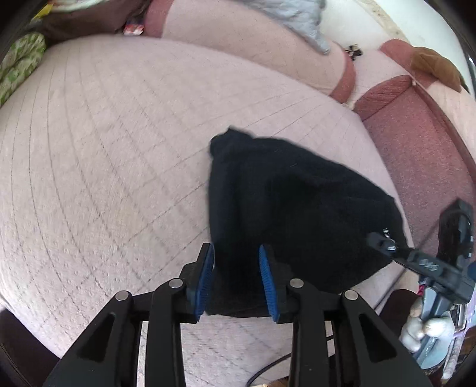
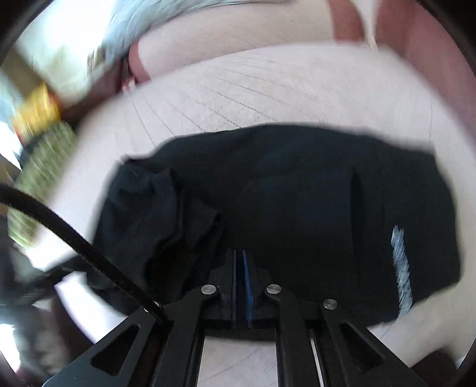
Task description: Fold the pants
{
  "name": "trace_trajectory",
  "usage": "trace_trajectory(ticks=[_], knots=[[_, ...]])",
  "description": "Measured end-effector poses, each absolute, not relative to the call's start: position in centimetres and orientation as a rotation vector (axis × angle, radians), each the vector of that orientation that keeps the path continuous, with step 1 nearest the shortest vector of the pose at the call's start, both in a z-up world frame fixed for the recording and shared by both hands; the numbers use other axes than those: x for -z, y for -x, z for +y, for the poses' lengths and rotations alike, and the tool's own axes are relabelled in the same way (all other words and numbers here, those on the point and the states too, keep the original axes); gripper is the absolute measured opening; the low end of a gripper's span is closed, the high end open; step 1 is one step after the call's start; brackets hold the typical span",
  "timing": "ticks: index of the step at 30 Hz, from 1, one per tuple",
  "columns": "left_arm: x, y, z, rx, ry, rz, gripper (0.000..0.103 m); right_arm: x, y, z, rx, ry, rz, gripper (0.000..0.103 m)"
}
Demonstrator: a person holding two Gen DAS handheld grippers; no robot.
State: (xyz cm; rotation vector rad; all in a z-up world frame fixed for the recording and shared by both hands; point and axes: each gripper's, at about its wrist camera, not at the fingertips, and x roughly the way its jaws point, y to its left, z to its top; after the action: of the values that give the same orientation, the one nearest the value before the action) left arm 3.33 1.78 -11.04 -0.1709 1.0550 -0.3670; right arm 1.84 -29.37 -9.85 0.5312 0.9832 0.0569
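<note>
The black pants [image 1: 285, 205] lie bunched on a pale quilted bed cover [image 1: 104, 148]. My left gripper [image 1: 236, 278] is open, its blue pads [image 1: 206, 274] standing on either side of the near edge of the pants. The right gripper [image 1: 383, 241] shows at the right edge of the left wrist view, at the pants' right side. In the right wrist view the pants [image 2: 297, 202] fill the middle, with a white print [image 2: 401, 268] at the right. My right gripper [image 2: 239, 274] is shut at the near edge of the pants; whether cloth is pinched is hidden.
Pink and maroon cushions [image 1: 410, 125] lie at the right, a grey cloth [image 1: 297, 20] at the back. A green patterned cloth [image 1: 17, 65] lies at the far left. A black cable [image 2: 74, 238] crosses the left of the right wrist view.
</note>
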Motion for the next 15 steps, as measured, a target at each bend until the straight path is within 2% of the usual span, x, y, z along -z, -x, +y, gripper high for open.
trace_trajectory(ticks=[1, 3, 5, 7, 11, 15], knots=[[10.5, -3.3, 1.2, 0.383, 0.159, 1.046, 0.031, 9.1, -0.4, -30.9, -0.043, -0.593, 0.93, 0.016], [8.8, -3.6, -0.7, 0.435, 0.118, 1.021, 0.039, 7.8, 2.3, -33.5, 0.013, -0.674, 0.838, 0.05], [7.2, -4.5, -3.7, 0.506, 0.038, 0.994, 0.049, 7.0, 5.3, -36.0, 0.1, -0.742, 0.75, 0.064], [6.3, -5.9, -8.2, 0.578, -0.058, 0.998, 0.055, 7.1, 7.5, -37.6, 0.168, -0.777, 0.723, 0.064], [6.5, -8.3, -17.4, 0.709, -0.249, 1.005, 0.055, 9.1, 10.1, -39.0, 0.255, -0.874, 0.719, 0.064], [7.9, -9.9, -25.6, 0.836, -0.348, 1.048, 0.055, 11.4, 9.2, -39.1, 0.278, -0.924, 0.769, 0.064]])
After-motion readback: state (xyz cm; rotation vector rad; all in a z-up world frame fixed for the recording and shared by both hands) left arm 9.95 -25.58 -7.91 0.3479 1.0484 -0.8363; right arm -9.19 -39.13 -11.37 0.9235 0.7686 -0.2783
